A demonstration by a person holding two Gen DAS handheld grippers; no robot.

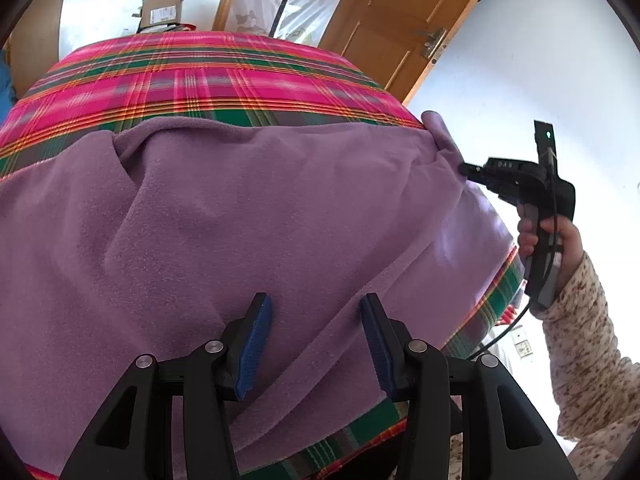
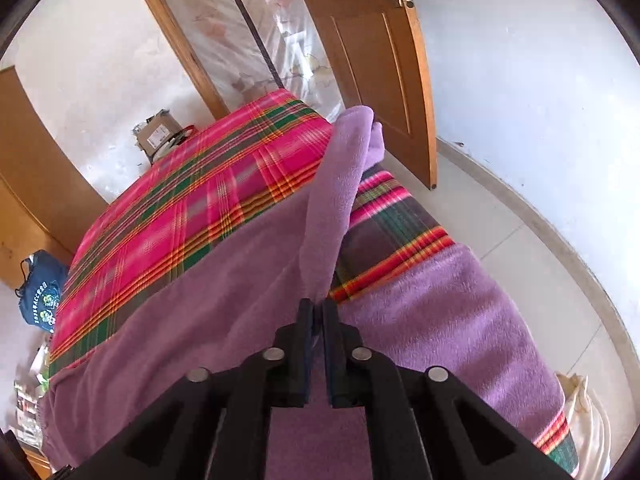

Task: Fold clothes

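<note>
Purple fleece garment (image 1: pixel 240 220) spread over the plaid bedsheet (image 1: pixel 200 80); right claw (image 2: pixel 319 312) pressed together, pinching a raised ridge of fleece running toward 12 o'clock; left claw (image 1: pixel 316 340) spread, hovering above the near cloth, nothing between its fingers; pinched edge at 2 o'clock from the left claw, long fold line crosswise, 9 to 3.

Black tongs (image 1: pixel 316 344), blue pads (image 1: pixel 254 346), floral sleeve (image 1: pixel 588 344)

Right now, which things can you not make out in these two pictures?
- What kind of garment the purple fleece is: it runs out of the left wrist view.
- The pinched fold between the right gripper fingers: hidden by the pads.
- The label on the cardboard box: too small.
- The bed under the plaid sheet: covered.
</note>
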